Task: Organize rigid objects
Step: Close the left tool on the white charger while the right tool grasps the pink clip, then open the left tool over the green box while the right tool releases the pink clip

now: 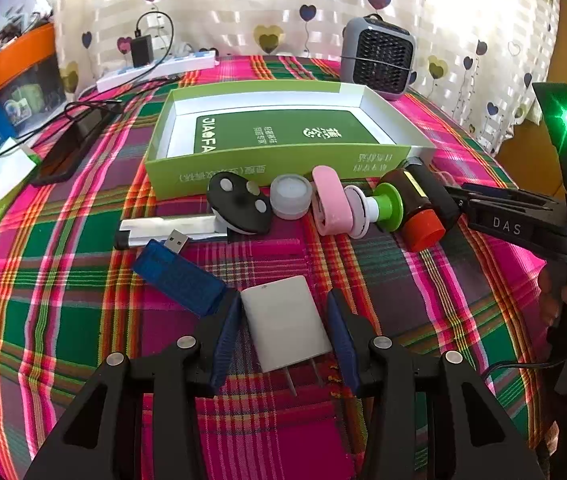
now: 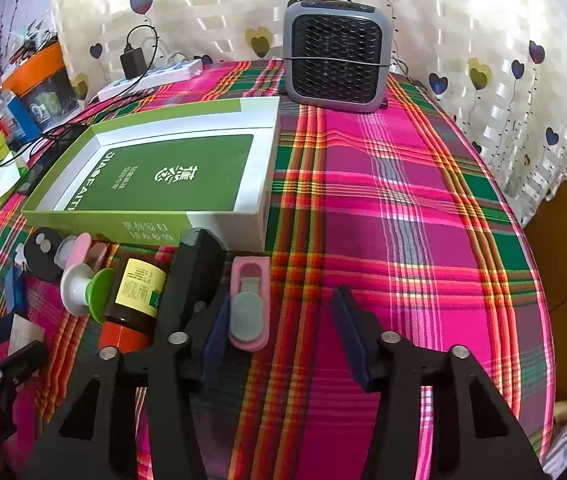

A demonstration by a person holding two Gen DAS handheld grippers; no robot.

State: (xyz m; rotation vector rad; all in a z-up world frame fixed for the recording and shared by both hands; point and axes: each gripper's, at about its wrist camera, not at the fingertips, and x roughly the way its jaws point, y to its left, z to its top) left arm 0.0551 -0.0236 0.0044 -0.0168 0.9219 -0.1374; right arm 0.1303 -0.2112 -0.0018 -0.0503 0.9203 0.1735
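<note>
Left gripper (image 1: 285,320): jaws wide, straddling white charger (image 1: 285,322).
Right gripper (image 2: 283,326): spread open, pink clip (image 2: 249,304) by left finger.

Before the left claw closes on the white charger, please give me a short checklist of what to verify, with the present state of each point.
1. Left claw open around the white charger: ok.
2. Pads touching the charger: cannot tell.
3. Blue USB stick away from the left pad: not ok, it lies right against it.
4. Green box has free space inside: ok.
5. Right claw holds nothing: ok, open, pink clip beside its left pad.
</note>
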